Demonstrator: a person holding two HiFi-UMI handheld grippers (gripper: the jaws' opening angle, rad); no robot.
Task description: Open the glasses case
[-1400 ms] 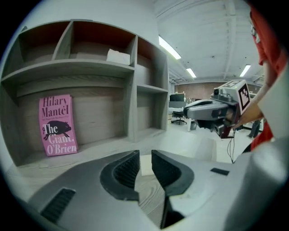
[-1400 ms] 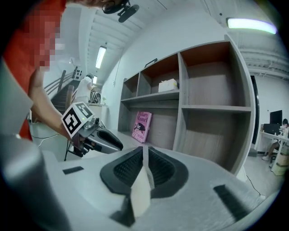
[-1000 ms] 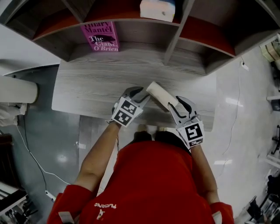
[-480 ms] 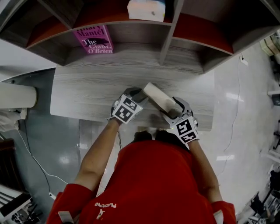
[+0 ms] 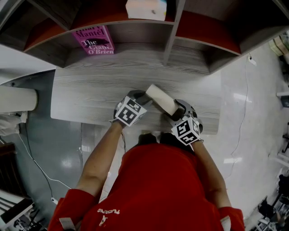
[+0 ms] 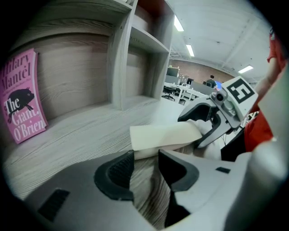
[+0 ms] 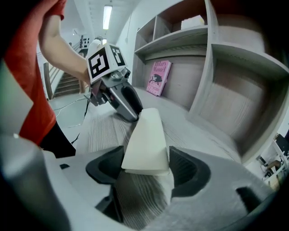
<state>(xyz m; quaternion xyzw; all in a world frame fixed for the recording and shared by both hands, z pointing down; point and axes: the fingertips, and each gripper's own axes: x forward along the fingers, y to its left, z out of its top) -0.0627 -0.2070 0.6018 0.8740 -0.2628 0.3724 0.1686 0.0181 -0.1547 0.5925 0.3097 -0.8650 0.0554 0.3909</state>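
Observation:
The cream glasses case (image 5: 160,98) lies slantwise on the grey wooden table (image 5: 90,90), near its front edge. My left gripper (image 5: 144,96) is at the case's left end. In the left gripper view its jaws (image 6: 146,164) have just been opening and stand open on bare table, with the case (image 6: 165,137) just past their tips. My right gripper (image 5: 177,109) straddles the other end. Its jaws (image 7: 145,169) opened wide, then closed a little. The case (image 7: 146,140) sits between the pads, close to both, not visibly squeezed.
A grey shelf unit (image 5: 169,40) stands along the back of the table. A pink book (image 5: 95,40) leans in its left bay, and a white box (image 5: 145,9) rests on the shelf above. The table's front edge (image 5: 90,119) runs just before the grippers.
Both grippers have come down toward the table around the case. The right one has moved left and closer over the case's end. The case itself has stayed in place.

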